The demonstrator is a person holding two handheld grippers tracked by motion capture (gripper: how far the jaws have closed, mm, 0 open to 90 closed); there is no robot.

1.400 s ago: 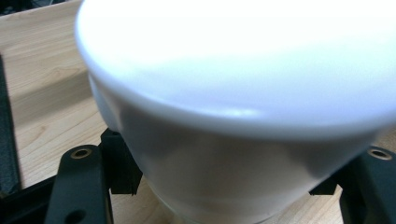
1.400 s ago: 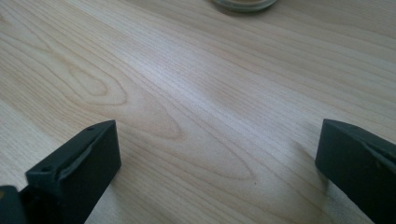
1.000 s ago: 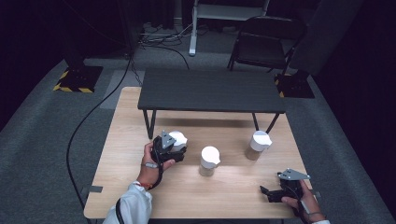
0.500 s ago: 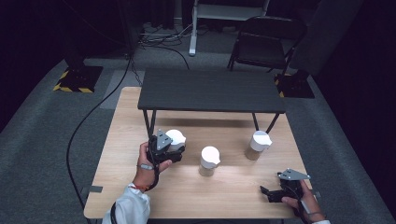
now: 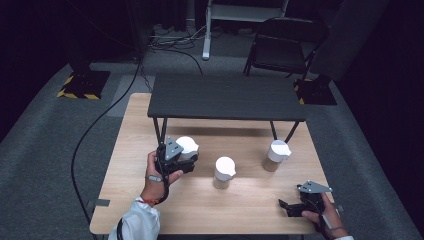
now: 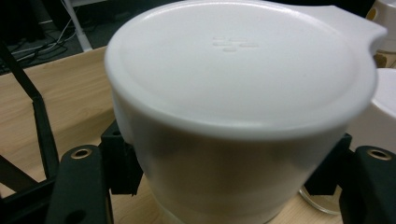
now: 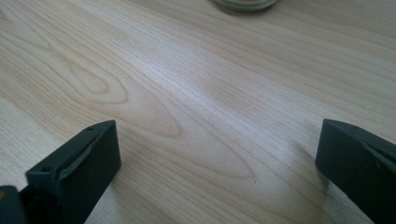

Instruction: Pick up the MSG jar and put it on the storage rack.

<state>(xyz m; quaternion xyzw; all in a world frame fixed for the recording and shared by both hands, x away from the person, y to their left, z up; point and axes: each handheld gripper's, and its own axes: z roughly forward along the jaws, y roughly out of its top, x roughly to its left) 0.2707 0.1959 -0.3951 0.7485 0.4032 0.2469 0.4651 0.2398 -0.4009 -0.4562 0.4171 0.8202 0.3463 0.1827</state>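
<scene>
The right gripper (image 5: pixel 289 206) rests at the table's (image 5: pixel 125 165) near right corner with its jaws wide apart and nothing between them, only bare wood in the right gripper view. The left gripper (image 5: pixel 186 161), further in on the left, is clamped on a jar (image 5: pixel 186 148) with a white lid (image 6: pixel 238 60); in the left gripper view the black pads press its frosted wall from both sides, below the lid.

The grip sits on a smooth, rounded wall, so the jar could slide or tilt if the hand swings fast. The lid's lip juts toward the middle jar (image 5: pixel 223 172) just to its right; a careless move could knock that one over. What the held jar holds cannot be told through its wall.

The middle jar and the right jar (image 5: pixel 275 155), further back, both show a tan filling under white lids. Beyond stands a low black shelf (image 5: pixel 225 97).
</scene>
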